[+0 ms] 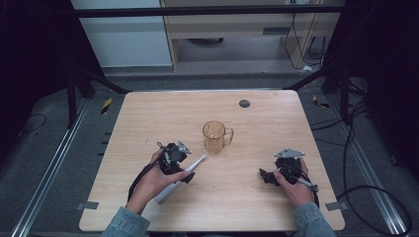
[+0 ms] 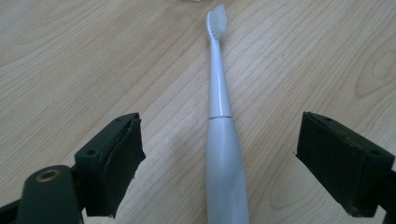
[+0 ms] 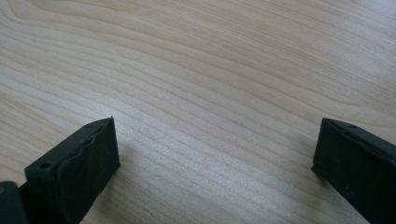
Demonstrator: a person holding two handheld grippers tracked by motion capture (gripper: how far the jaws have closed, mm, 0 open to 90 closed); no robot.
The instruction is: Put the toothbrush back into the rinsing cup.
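Left tool (image 2: pixel 219 163) straddled the toothbrush (image 2: pixel 219 116), jaws wide, not gripping. Right tool (image 3: pixel 215 172) gaped empty. Next, probably: pinch the handle squarely.

Amber glass mug (image 1: pixel 215 136) on wooden table (image 1: pixel 257 197)

Both forearms wear blue denim sleeves (image 1: pixel 126 223) with rolled-looking cuffs. The left gripper (image 1: pixel 174 159) and right gripper (image 1: pixel 282 170) are black, each topped by a grey three-cornered plate (image 1: pixel 289 153) and trailing a black cable (image 1: pixel 139 177). Up close the jaws are blocky black wedges with small screw holes and dark ridged pads (image 2: pixel 122 161), with a brass-coloured ringed hole (image 2: pixel 48 175) on the left gripper's body
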